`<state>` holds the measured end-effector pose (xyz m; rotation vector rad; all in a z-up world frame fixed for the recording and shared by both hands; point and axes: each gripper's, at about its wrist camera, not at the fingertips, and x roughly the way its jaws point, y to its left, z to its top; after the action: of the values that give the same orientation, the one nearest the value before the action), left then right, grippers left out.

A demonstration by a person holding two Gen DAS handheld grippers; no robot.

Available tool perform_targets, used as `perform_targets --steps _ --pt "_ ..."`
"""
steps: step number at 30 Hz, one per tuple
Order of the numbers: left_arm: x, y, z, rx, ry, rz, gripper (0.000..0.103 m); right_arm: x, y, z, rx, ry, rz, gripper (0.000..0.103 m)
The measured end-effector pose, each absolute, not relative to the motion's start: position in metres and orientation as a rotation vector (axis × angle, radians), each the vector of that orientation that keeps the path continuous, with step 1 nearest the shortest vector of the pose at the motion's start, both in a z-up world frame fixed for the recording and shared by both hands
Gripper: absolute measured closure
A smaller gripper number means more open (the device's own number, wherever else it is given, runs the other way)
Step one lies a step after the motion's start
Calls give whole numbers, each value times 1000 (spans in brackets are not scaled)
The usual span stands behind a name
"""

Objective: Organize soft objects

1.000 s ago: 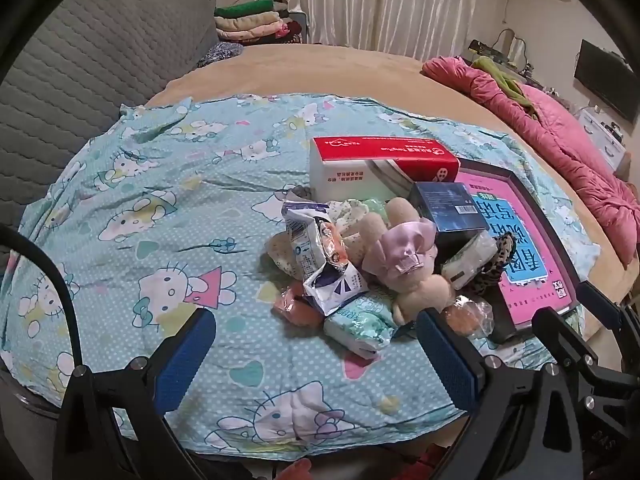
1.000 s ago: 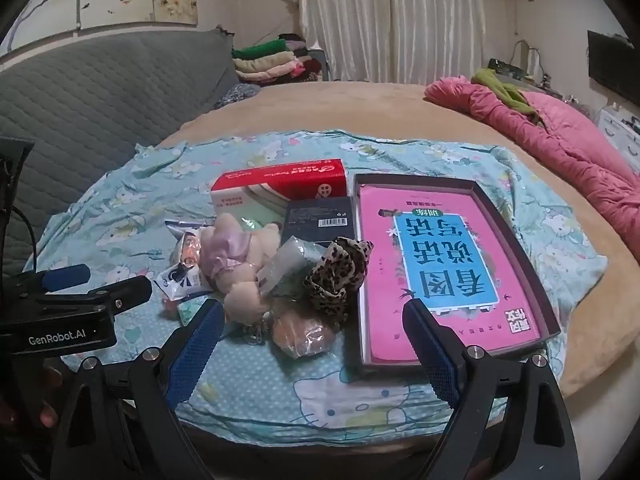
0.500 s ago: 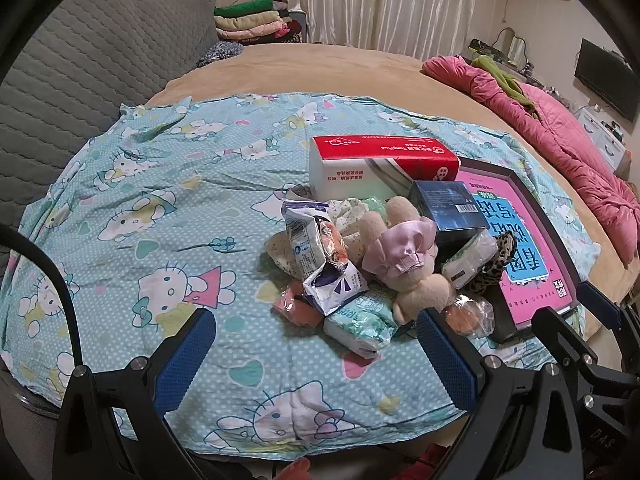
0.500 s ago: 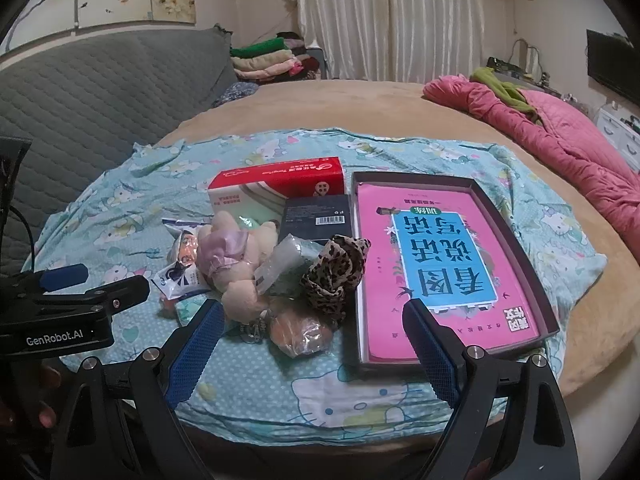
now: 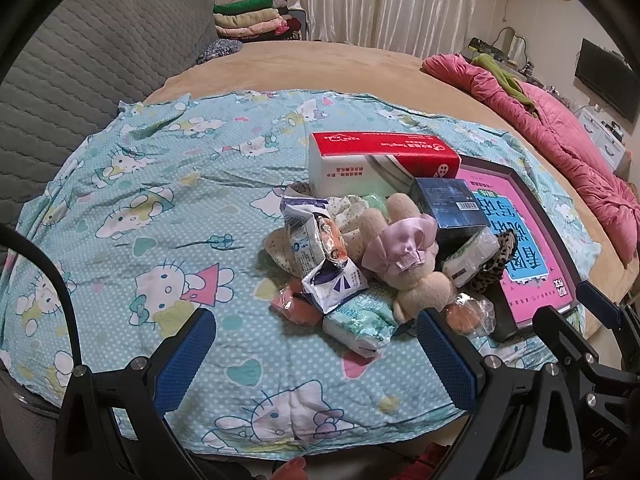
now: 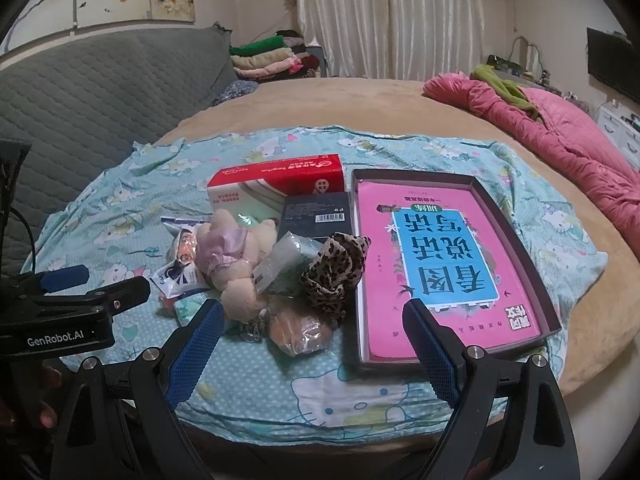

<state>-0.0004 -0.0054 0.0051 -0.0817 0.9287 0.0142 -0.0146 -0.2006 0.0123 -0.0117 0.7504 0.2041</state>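
A pile of small items lies on a blue cat-print cloth (image 5: 160,208): a beige plush toy with a lilac bow (image 5: 404,256) (image 6: 236,256), crumpled snack packets (image 5: 316,248), a green tissue pack (image 5: 356,316), a leopard-print scrunchie (image 6: 334,268) and a wrapped orange bun (image 6: 298,330). Behind stand a red tissue box (image 5: 380,160) (image 6: 280,180) and a dark box (image 6: 318,212). My left gripper (image 5: 316,352) hovers open just short of the pile. My right gripper (image 6: 312,344) is open over the bun, in front of the scrunchie.
A dark tray holding a pink book (image 6: 436,264) lies right of the pile. A pink quilt (image 6: 560,140) is bunched at the far right of the tan bed (image 6: 360,100). A grey quilted headboard (image 6: 100,92) runs along the left; folded clothes (image 6: 268,56) sit behind.
The right gripper has crept slightly forward and lower toward the pile. The left gripper is nearly still. Nothing has been taken hold of.
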Motion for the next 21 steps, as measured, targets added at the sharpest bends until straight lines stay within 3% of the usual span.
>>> perform_targets --steps 21 --pt "2 -1 -2 -122 928 -15 2 -13 -201 10 -1 763 203 12"
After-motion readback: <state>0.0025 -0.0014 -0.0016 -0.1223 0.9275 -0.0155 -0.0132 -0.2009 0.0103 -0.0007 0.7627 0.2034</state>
